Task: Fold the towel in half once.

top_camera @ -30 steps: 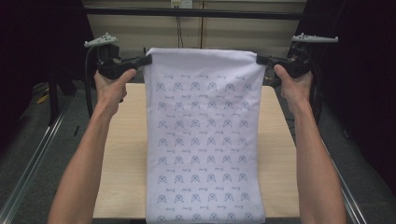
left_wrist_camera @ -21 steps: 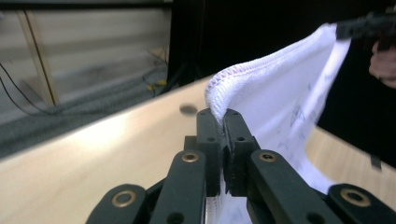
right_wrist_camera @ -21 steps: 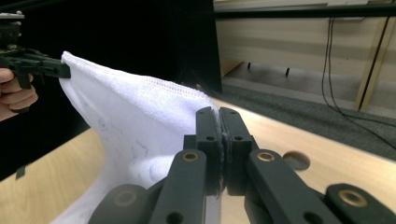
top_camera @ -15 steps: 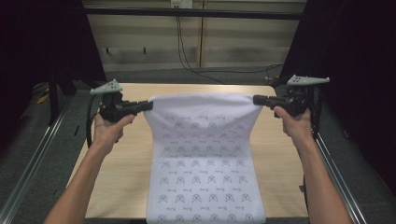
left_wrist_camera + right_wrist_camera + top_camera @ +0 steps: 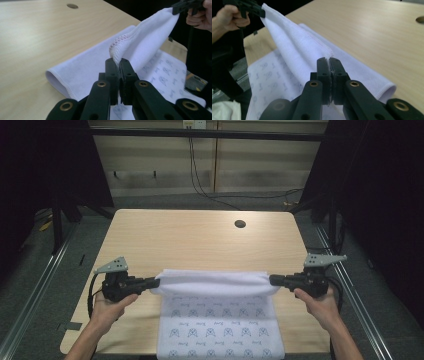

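Left claw (image 5: 156, 281) and right claw (image 5: 273, 279) each clamp a towel (image 5: 220, 320) corner; its fold rests on the table (image 5: 200, 240).

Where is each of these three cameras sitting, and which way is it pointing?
High view: above the person's side, looking forward and down on the table; both forearms, left gripper and right gripper show.
Left gripper view: rides the left gripper, looks along its jaws at the towel; the other hand shows.
Right gripper view: rides the right gripper, facing the opposite hand.
Shared: the towel and the table's hole.
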Tool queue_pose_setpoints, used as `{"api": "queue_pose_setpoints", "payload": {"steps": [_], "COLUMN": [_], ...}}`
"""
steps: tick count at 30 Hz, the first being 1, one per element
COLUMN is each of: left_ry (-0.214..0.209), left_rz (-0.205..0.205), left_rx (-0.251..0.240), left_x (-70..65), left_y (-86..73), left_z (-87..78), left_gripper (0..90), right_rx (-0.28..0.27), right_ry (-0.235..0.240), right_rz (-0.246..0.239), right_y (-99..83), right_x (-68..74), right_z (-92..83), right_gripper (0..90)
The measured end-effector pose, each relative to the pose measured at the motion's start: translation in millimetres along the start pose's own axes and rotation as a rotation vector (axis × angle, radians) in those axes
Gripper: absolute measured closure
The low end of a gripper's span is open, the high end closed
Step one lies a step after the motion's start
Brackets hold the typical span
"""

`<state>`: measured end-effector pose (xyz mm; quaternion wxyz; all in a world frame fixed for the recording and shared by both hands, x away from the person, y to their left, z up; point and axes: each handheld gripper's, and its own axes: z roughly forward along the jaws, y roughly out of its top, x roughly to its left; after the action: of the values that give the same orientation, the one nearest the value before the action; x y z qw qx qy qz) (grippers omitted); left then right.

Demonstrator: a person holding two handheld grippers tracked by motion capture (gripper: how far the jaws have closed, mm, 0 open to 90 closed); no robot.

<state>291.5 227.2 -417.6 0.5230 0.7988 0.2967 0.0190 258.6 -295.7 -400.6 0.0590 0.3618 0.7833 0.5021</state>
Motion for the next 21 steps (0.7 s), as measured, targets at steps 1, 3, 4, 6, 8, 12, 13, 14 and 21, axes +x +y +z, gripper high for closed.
{"api": "queue_pose_setpoints", "payload": {"steps": [1, 3, 4, 6, 8, 12, 13, 14, 21], "left_ry": [-0.008, -0.013, -0.022, -0.048, -0.058, -0.064, -0.063, -0.07, -0.079], "left_rz": [0.0, 0.013, -0.004, -0.01, -0.016, -0.039, -0.033, -0.036, -0.059], "left_rx": [0.001, 0.056, 0.074, 0.104, 0.14, 0.216, 0.235, 0.247, 0.3], "left_x": [-4.1, -10.8, -13.5, -17.4, -18.7, -18.5, -20.7, -20.9, -15.9], "left_y": [-4.8, -15.3, -21.4, -33.5, -43.7, -60.5, -63.6, -66.0, -74.8], "left_z": [0.2, 3.7, 6.0, 10.5, 16.8, 28.5, 29.1, 29.9, 39.0], "left_gripper": [87.1, 87.1, 87.1, 87.1, 87.1, 87.0, 87.0, 87.0, 84.9], "right_rx": [0.008, 0.045, 0.061, 0.075, 0.117, 0.187, 0.208, 0.242, 0.283], "right_ry": [0.001, -0.017, -0.017, -0.013, -0.02, -0.025, -0.02, -0.019, -0.014], "right_rz": [0.008, 0.002, 0.008, 0.039, 0.044, 0.058, 0.074, 0.072, 0.078], "right_y": [-6.8, -19.9, -26.8, -41.1, -53.2, -70.8, -75.1, -79.9, -86.8], "right_x": [2.7, 7.6, 8.3, 9.6, 12.4, 12.5, 12.8, 13.4, 11.7], "right_z": [-0.2, 0.0, -0.4, -0.1, 2.4, 11.0, 14.2, 19.3, 25.7], "right_gripper": [87.9, 87.8, 87.8, 87.9, 87.8, 87.8, 87.8, 87.8, 87.7]}}
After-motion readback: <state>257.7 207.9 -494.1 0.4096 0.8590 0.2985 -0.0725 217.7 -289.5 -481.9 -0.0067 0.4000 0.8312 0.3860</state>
